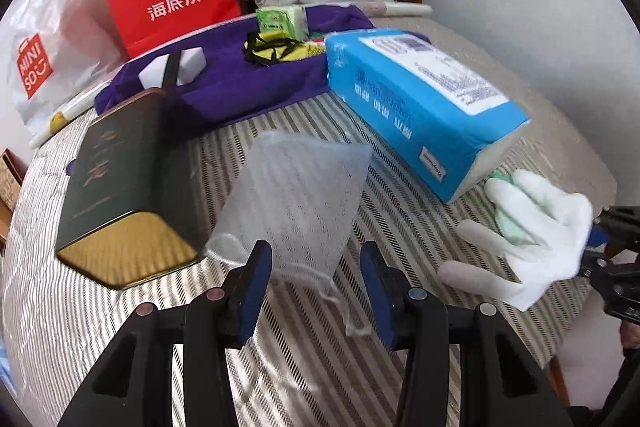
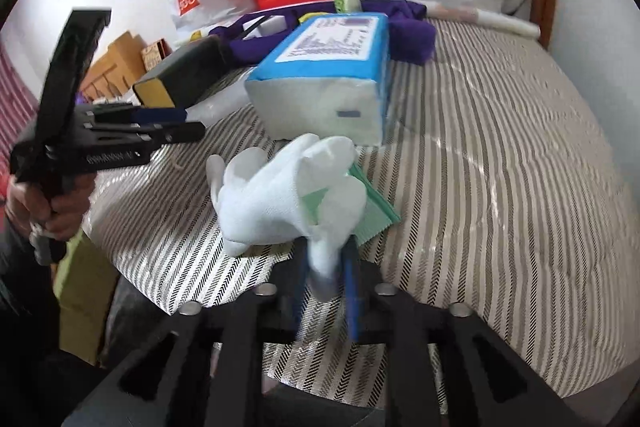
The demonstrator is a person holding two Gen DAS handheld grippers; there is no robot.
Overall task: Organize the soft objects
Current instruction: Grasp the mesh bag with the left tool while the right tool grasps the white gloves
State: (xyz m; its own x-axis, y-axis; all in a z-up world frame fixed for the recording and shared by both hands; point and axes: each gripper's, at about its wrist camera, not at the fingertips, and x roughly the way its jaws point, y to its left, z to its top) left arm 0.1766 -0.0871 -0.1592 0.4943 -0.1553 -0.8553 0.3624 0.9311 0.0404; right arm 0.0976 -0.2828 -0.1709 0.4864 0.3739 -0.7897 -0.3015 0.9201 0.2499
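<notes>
Up close in the left wrist view, the left gripper point(image 1: 316, 291) stands partly open, its blue pads astride a filmy mesh pouch point(image 1: 296, 203); the left pad seems to touch the pouch edge, but whether it is pinched I cannot tell. A pale drawstring trails from the pouch. Left of it lies a dark green tin point(image 1: 124, 187) with a gold end; right of it a blue tissue pack point(image 1: 420, 107). A white glove point(image 1: 536, 235), wrapped about a green cloth point(image 1: 508, 219), lies just beside the pack on the striped woven cover point(image 1: 400, 211). The right tool is cut off at the frame's edge.

Seen from the right wrist, the right gripper point(image 2: 330, 291) has a blurred glove point(image 2: 288, 195) cuff between its narrow blue pads; whether they press or have let go I cannot tell. The ribbed green cloth point(image 2: 372, 215) pokes out from the glove folds. The left tool point(image 2: 120, 135) and hand point(image 2: 36, 211) show at the left.
</notes>
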